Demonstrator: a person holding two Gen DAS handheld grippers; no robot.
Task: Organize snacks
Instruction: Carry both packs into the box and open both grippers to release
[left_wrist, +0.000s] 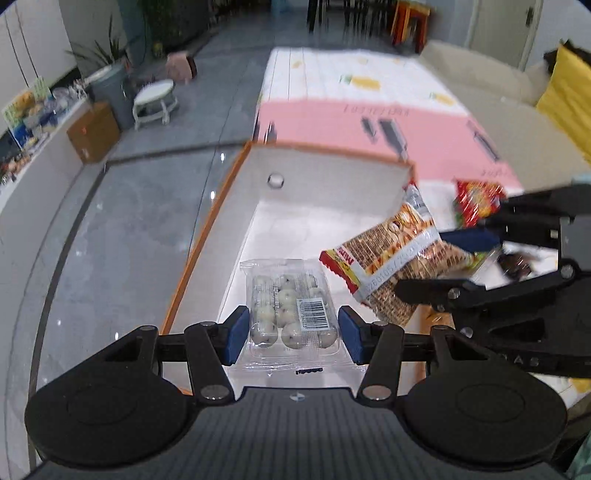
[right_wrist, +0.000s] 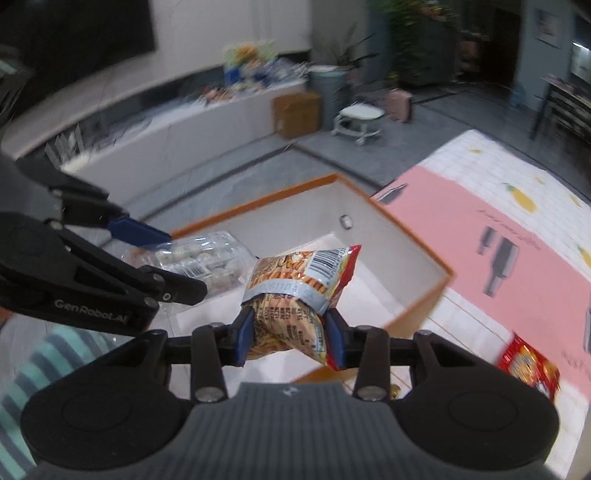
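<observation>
Box (left_wrist: 334, 168), orange rim, white inside: bare floor at far end. My left gripper (left_wrist: 293, 334) clamped on clear candy tray pack (left_wrist: 291, 312) over near end. Right gripper (right_wrist: 290, 336) pinches noodle-snack bag (right_wrist: 295, 291) above box, near right. Red packet (right_wrist: 528, 365) on pink mat (right_wrist: 461, 221), right of rim.

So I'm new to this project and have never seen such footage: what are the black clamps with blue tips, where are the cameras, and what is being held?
No robot here: a person holds a two-finger tool in each hand, with a wide-angle camera on each, looking along its fingers. In the left tool's picture, the left gripper clamps a clear pack of white sweets above a white box with orange edges. In the right tool's picture, the right gripper squeezes a brown-and-yellow snack bag over the same box. Each tool appears in the other's picture. A red snack packet lies outside, on the pink and white sheet.
</observation>
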